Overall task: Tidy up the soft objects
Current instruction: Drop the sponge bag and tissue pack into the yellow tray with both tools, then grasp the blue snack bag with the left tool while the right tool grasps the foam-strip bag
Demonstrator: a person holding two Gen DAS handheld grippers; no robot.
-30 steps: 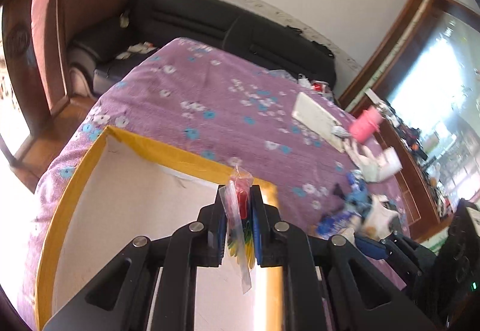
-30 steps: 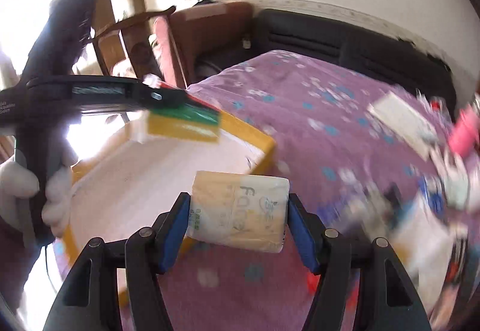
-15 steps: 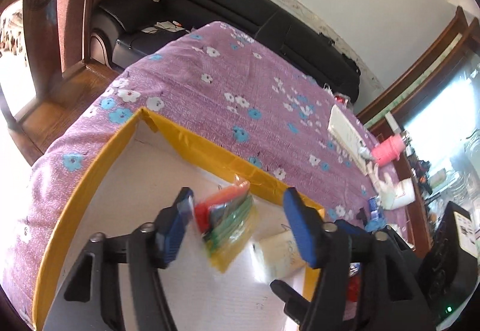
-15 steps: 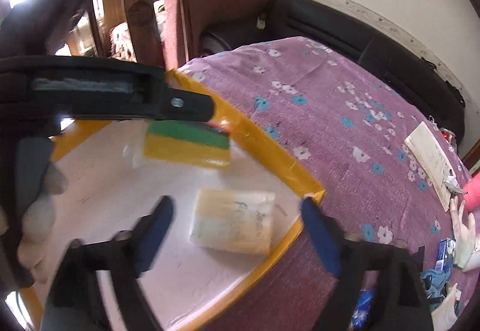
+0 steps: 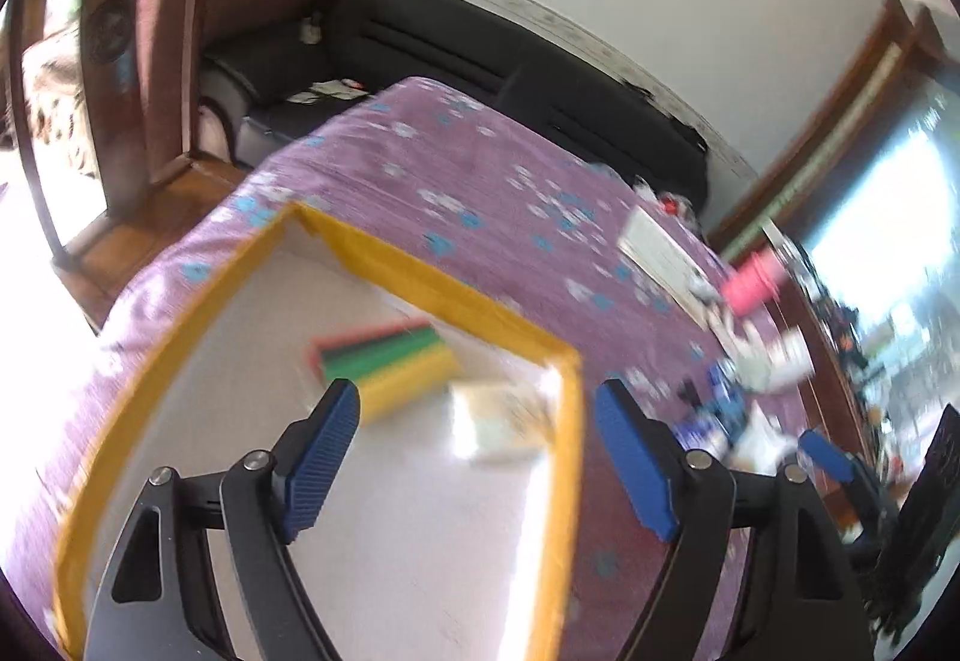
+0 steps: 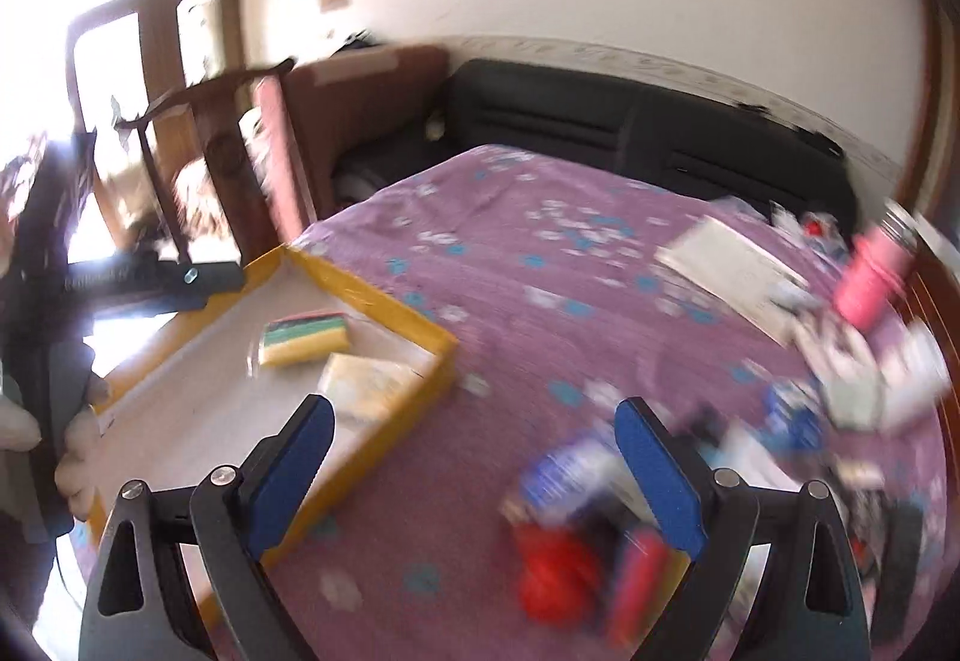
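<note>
From the left wrist, the left gripper (image 5: 480, 445) is opening wider, with nothing in it. The sponge pack (image 5: 384, 361) it held a moment ago now lies in the tray (image 5: 432, 271), near the far corner.

From the right wrist, the right gripper (image 6: 474, 457) gapes empty; its tissue pack (image 6: 366, 382) now rests beside the sponges, so soft things stay together.

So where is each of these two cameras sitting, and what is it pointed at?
Left wrist view: it sits on the left gripper, looking down along its blue fingers, whose jaws are opening with nothing between them, into the yellow-rimmed box; the right gripper's tip shows at far right.
Right wrist view: it sits on the right gripper, open and empty, aimed at the purple tablecloth and a blurred pile of packets; a gloved hand holds the left gripper at the left edge.
Both show the box, the sponge pack, the tissue pack and the pink bottle.
</note>
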